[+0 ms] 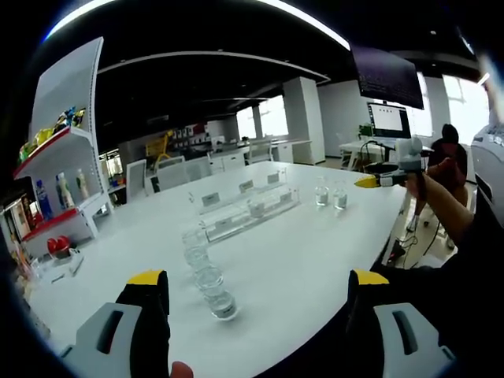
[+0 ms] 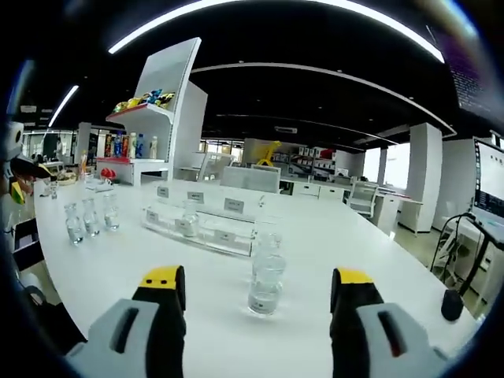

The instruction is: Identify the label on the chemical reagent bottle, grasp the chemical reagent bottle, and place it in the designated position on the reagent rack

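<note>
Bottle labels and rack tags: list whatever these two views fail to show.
- Bottle labels: the bottles near the left tongs look clear in the left gripper view; any print is too small.
- Rack tags: the white cards on the clear rack are blurred in the right gripper view.
- Bottle between the right tongs: no readable label.
- Far pair of bottles: too small.
- Shelf items: too distant to identify.
</note>
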### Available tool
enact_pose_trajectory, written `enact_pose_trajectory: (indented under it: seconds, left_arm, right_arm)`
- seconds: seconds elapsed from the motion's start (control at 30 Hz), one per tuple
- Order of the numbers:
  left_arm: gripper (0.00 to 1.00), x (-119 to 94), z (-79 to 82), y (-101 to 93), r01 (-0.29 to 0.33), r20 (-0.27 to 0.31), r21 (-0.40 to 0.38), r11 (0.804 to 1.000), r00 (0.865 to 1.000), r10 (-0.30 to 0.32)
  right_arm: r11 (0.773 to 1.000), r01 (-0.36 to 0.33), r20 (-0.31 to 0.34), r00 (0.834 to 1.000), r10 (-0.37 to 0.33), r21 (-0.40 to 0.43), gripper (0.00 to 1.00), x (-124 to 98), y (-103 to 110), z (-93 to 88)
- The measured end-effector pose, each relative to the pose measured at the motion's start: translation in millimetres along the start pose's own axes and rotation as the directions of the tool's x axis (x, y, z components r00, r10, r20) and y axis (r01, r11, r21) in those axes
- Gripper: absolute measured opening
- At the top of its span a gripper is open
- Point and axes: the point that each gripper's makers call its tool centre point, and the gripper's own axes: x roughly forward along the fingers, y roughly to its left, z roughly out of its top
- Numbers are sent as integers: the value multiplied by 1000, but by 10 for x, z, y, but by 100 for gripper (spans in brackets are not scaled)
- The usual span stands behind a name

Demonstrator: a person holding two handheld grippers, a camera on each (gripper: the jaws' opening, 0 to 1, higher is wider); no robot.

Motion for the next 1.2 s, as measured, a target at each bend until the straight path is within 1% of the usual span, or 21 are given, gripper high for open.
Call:
enact_pose_trajectory:
  seconds: [0.17, 0.33, 0.4, 0.53, 0.6, 0.67, 1.0, 1.17, 1.2]
  left_arm:
    - [93, 14, 3, 11, 1, -2, 1, 1000, 1000, -1]
    - [93, 29, 8, 12, 4, -2, 3, 1000, 1000, -4]
    - [93, 29, 5, 12, 5, -1, 2, 1000, 1000, -5]
    - [93, 30, -19, 22, 1, -7, 1, 1000, 1000, -1]
    - [93, 31, -25, 25, 0, -8, -1, 1000, 1000, 0]
    - [93, 31, -26, 26, 0, -7, -1, 1000, 1000, 0]
    - [93, 57, -59, 48, -4, -17, -8, 1000, 1000, 4]
    - [93, 61, -63, 79, -13, -19, -12, 1000, 1000, 13]
    - [93, 66, -71, 88, -16, -23, -15, 1000, 1000, 16]
  right_arm:
    - [1000, 7, -10, 1000, -7, -4, 71, 81, -14, -43]
    - [1000, 22, -28, 999, -22, 1, 69, 191, -76, -116]
    - [1000, 19, -35, 999, -18, 8, 68, 234, -85, -144]
    - [1000, 28, -53, 998, -27, 11, 68, 325, -115, -214]
    - [999, 43, -67, 997, -42, 6, 69, 403, -172, -257]
    - [999, 44, -83, 996, -42, 21, 69, 465, -199, -299]
    - [997, 68, -111, 992, -64, 27, 66, 716, -229, -439]
    - [998, 65, -104, 993, -62, 27, 62, 780, -200, -446]
    - [997, 66, -98, 993, -63, 29, 60, 795, -198, -443]
